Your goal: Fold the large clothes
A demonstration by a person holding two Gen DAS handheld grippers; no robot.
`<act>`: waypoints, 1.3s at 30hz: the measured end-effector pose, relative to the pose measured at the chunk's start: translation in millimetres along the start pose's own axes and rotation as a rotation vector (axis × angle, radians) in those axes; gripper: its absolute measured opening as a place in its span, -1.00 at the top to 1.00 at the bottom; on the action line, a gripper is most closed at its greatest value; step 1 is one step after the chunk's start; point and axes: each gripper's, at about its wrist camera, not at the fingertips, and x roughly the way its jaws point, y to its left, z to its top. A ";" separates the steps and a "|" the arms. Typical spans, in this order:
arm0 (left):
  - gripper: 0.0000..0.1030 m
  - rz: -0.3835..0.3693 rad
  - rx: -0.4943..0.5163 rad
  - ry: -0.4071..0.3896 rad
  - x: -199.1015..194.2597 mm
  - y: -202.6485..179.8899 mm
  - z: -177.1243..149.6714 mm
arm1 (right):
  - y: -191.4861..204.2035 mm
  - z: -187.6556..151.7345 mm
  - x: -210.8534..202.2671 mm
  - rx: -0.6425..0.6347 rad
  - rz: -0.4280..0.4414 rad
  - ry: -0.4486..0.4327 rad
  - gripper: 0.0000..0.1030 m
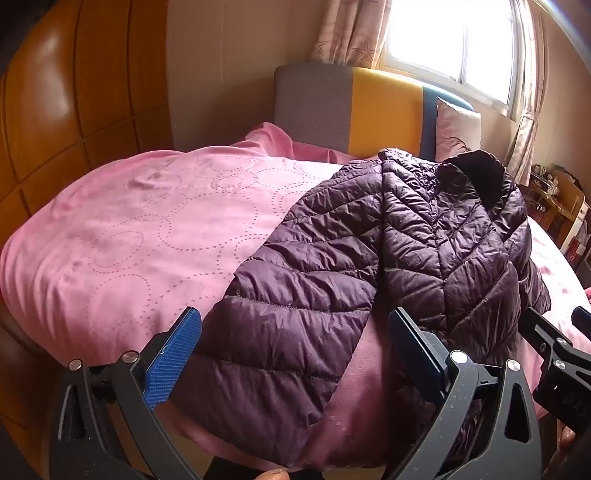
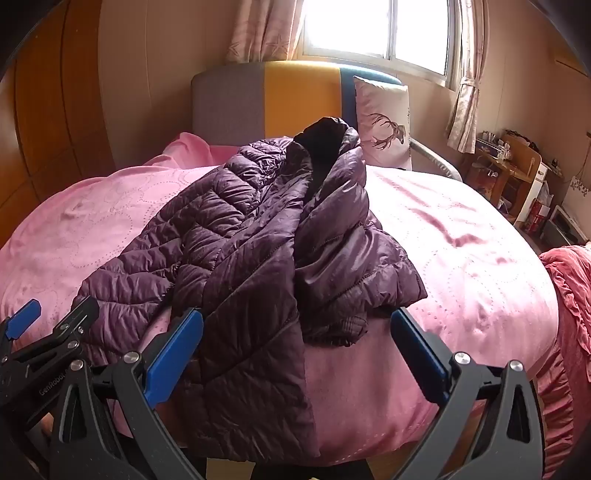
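Note:
A dark purple quilted puffer jacket (image 1: 388,251) lies crumpled on a pink bedspread (image 1: 140,229), its hood toward the headboard. It also shows in the right wrist view (image 2: 266,240), with its hem hanging over the bed's near edge. My left gripper (image 1: 295,332) is open, its blue pads either side of a jacket panel near the bed edge, holding nothing. My right gripper (image 2: 295,332) is open and empty, just in front of the jacket's hem. The right gripper shows at the right edge of the left wrist view (image 1: 554,347); the left gripper shows at the left of the right wrist view (image 2: 48,325).
The bed has a grey, yellow and blue headboard (image 2: 266,99) with a deer-print pillow (image 2: 384,122). A wooden wardrobe (image 1: 66,110) stands left. A cluttered wooden desk (image 2: 513,170) stands right. A red ruffled cloth (image 2: 569,295) hangs at the bed's right side. A window (image 2: 376,26) is behind.

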 end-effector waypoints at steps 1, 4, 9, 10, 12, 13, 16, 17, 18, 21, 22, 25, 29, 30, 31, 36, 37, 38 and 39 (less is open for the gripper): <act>-0.93 -0.001 -0.003 0.000 -0.5 0.1 0.2 | 0.2 -0.1 -0.6 0.000 -0.002 -0.003 -0.96; -0.93 -0.003 -0.011 -0.008 -3.5 -0.9 0.8 | -0.7 0.3 -3.0 0.007 -0.003 -0.014 -0.96; -0.93 -0.019 -0.013 -0.003 -5.4 -2.1 -1.4 | -2.1 -3.9 -11.6 0.011 -0.007 -0.024 -0.96; -0.93 -0.019 -0.010 -0.005 -6.2 -3.1 -1.5 | -3.2 -4.5 -12.3 0.013 -0.007 -0.024 -0.96; -0.93 -0.019 -0.007 -0.008 -7.5 -4.8 -1.7 | -7.0 -5.2 -14.9 0.018 -0.006 -0.026 -0.96; -0.93 -0.021 -0.006 -0.008 -8.1 -5.6 -1.8 | -9.5 -5.5 -16.3 0.022 -0.006 -0.027 -0.96; -0.93 -0.033 -0.008 -0.007 -10.2 -0.6 0.9 | -9.3 -4.0 -9.6 0.030 -0.015 -0.013 -0.96; -0.93 -0.034 -0.006 -0.009 -10.8 -0.5 0.9 | -10.4 -5.0 -10.3 0.032 -0.015 -0.014 -0.96; -0.93 -0.036 -0.006 -0.010 -11.4 -0.4 1.0 | -11.4 -6.0 -11.2 0.034 -0.018 -0.014 -0.96; -0.93 -0.040 -0.004 -0.010 -13.1 -1.8 -0.4 | -11.4 -8.0 -12.7 0.034 -0.022 -0.016 -0.96; -0.93 -0.041 -0.004 -0.010 -13.2 -1.8 -0.1 | -11.5 -8.4 -13.7 0.034 -0.022 -0.019 -0.96; -0.93 -0.041 -0.005 -0.014 -15.2 -1.4 0.5 | -11.9 -8.2 -16.3 0.033 -0.023 -0.027 -0.96; -0.93 -0.039 -0.003 -0.018 -15.8 -2.4 -0.3 | -11.7 -8.4 -17.2 0.031 -0.022 -0.026 -0.96; -0.93 -0.039 -0.003 -0.018 -15.8 -2.6 -0.4 | -11.0 -8.4 -16.9 0.029 -0.023 -0.025 -0.96; -0.93 -0.039 -0.003 -0.018 -15.9 -2.7 -0.6 | -10.7 -8.3 -16.9 0.029 -0.023 -0.024 -0.96; -0.93 -0.040 -0.004 -0.021 -16.6 -2.1 -0.5 | -9.9 -9.1 -16.9 0.026 -0.025 -0.026 -0.96; -0.93 -0.041 -0.005 -0.021 -16.7 -2.0 -0.6 | -9.9 -9.4 -16.4 0.026 -0.023 -0.023 -0.96; -0.93 -0.041 -0.005 -0.021 -16.7 -2.1 -0.7 | -9.6 -9.7 -15.9 0.025 -0.024 -0.021 -0.96; -0.93 -0.041 -0.005 -0.020 -16.8 -2.1 -0.6 | -9.5 -10.0 -15.0 0.024 -0.023 -0.017 -0.96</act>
